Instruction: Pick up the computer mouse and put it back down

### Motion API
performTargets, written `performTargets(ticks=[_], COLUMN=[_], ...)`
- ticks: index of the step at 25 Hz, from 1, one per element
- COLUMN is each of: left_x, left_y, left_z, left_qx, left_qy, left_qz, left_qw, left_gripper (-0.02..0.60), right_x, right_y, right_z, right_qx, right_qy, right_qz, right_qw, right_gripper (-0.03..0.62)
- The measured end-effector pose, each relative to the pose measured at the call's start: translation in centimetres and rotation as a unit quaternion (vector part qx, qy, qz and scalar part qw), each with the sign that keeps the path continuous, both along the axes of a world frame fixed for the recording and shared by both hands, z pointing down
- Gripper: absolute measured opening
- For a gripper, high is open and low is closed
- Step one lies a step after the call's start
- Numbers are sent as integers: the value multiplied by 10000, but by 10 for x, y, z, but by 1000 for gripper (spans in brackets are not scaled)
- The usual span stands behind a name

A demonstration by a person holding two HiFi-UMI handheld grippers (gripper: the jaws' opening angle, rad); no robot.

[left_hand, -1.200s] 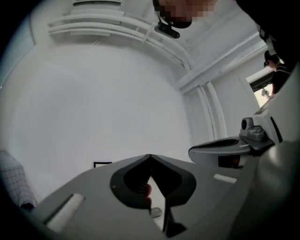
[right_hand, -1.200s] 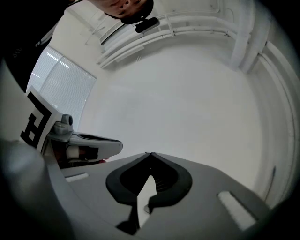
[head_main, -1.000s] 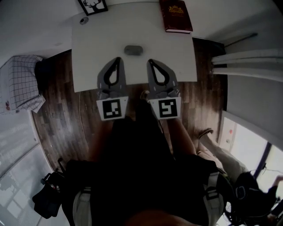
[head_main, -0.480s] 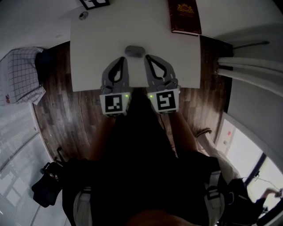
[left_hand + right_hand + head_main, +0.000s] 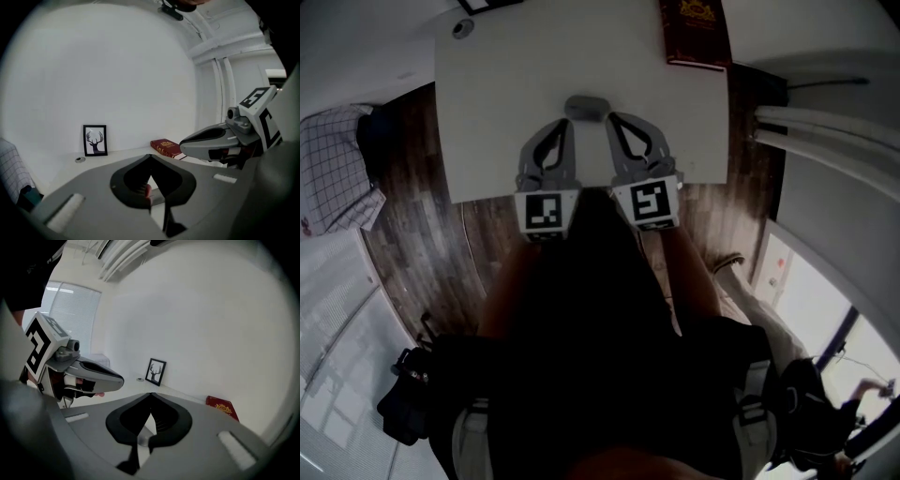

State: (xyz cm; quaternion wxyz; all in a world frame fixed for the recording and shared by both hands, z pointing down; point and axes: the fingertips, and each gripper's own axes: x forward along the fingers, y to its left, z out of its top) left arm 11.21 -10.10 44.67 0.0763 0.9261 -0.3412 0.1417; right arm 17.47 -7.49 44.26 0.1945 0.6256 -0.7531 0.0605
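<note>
1. Left hand-held gripper [image 5: 566, 123]: jaws pressed together, tips meeting, nothing between them. I hold it over the near half of the desk [image 5: 506, 94], pointing toward the far edge. Its marker cube [image 5: 544, 212] sits at the near desk edge.

2. Right hand-held gripper [image 5: 609, 119]: jaws pressed together, nothing pinched. It lies just right of the left unit, roughly parallel to it. The two tips are close but not touching each other.

3. Computer mouse [image 5: 585, 108]: a grey, rounded body resting on the desk, near its centre. It lies just beyond the two tips, in line with the gap between them. The left tip is at its near left corner and the right tip at its near right corner. From the head view I cannot confirm whether either tip touches it.

4. Other items on the desk:
- Red book [image 5: 695, 33], lying flat at the far right corner, well apart from the mouse.
- Framed deer picture [image 5: 95, 139], upright against the wall at the far left.
- Small round object [image 5: 463, 29], just beside the picture on the desk surface.

5. Surroundings: dark wooden floor [image 5: 412, 244] around the desk; a checked cloth [image 5: 333, 173] to the left.
</note>
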Motion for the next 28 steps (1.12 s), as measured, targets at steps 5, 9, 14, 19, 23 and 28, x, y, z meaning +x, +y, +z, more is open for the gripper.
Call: performTargets(ticks=[5, 9, 14, 19, 23, 28], left_x=[-3, -7, -13, -16, -13, -14], left_y=[-9, -11, -15, -20, -21, -23], left_z=[25, 42, 51, 60, 68, 76], left_qx=[-262, -488, -569, -664, -753, -791], left_qy=[-81, -118, -213, -212, -208, -257], left_qz=[-8, -50, 25, 45, 90, 188], left_qw=[9996, 9987, 9982, 9976, 9969, 9964], left_gripper=[-2, -2, -2, -2, -2, -2], right_x=[-2, -6, -11, -9, -6, -3], right_y=[-6, -13, -20, -27, -32, -43], right_z=[33, 50, 71, 104, 137, 159], right_qx=[-523, -860, -1277, -1857, -2416, -2933], right_qy=[245, 376, 421, 383, 517, 349], right_qz=[-194, -356, -653, -975, -1399, -1560], right_qw=[9981, 9950, 9888, 9770, 9589, 9426], right_gripper=[15, 40, 139, 179, 204, 204])
